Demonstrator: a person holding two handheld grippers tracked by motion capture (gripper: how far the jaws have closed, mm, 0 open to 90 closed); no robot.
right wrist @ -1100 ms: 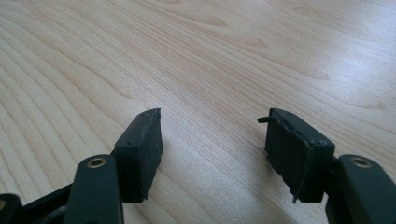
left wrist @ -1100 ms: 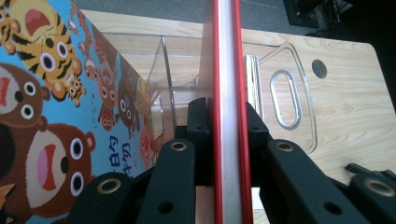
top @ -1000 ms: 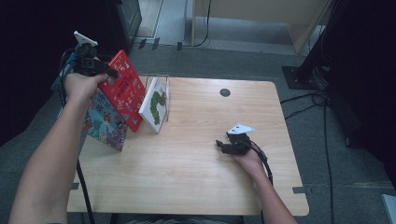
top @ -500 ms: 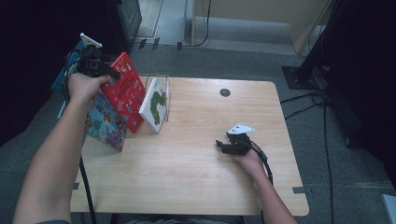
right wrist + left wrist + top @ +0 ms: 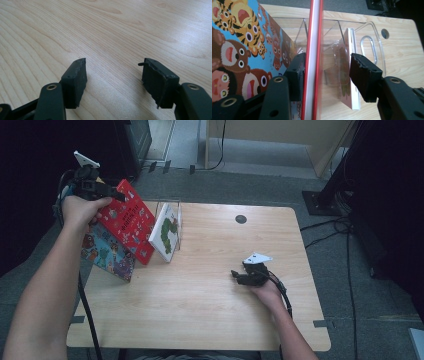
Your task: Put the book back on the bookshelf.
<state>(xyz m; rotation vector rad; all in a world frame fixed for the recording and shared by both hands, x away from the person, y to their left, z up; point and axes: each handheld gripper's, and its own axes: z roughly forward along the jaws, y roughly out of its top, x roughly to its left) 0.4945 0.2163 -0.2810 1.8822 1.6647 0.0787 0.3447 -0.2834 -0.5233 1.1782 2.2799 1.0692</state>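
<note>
The red book [image 5: 312, 60] stands on edge between the left gripper [image 5: 324, 72] fingers, which have just been opening — released, leaning left of the clear rack [image 5: 172, 212]. Thin, stiff, glossy: grip near its top edge. Right gripper [image 5: 113, 80] open, empty — resting on the counter [image 5: 210, 320]

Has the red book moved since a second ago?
Barely: against the table, the red book leans between the animal book and white book as before. The left gripper has just been opening around its edge.

The left gripper [image 5: 324, 72] has just opened its fingers, freeing the red book [image 5: 313, 50] between them.
</note>
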